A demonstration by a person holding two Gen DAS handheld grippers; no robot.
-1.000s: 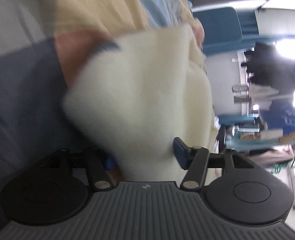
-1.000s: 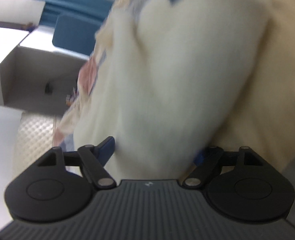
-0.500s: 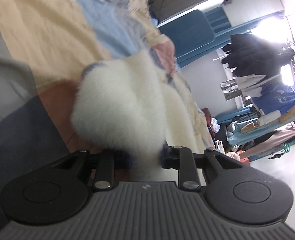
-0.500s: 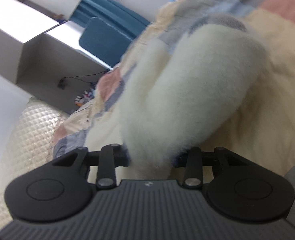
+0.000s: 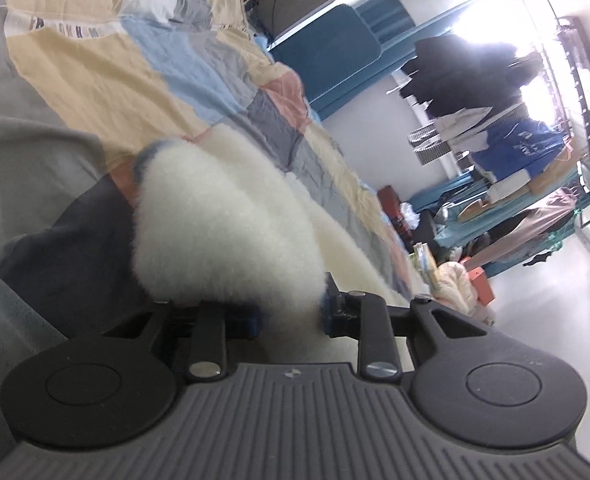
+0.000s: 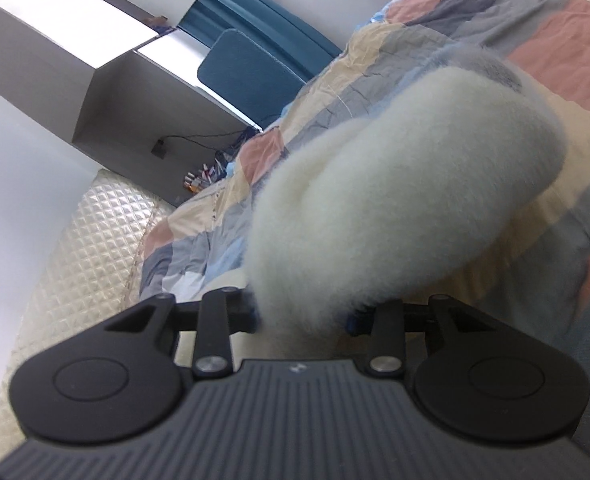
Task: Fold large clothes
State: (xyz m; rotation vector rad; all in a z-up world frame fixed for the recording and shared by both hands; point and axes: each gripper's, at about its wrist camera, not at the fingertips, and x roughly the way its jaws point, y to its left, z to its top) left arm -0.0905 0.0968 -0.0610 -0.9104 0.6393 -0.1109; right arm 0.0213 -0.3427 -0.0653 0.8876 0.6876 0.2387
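Your left tongs and right tongs both pinch the fluffy white top over a patchwork blanket; clothes rack stands behind.

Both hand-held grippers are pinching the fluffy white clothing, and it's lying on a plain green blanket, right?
Not quite. Both the left hand-held gripper and the right hand-held gripper are shut on the fluffy white clothing, but the blanket under it is not plain green. It is a patchwork of yellow, blue, grey and pink blocks, as the left wrist view shows.
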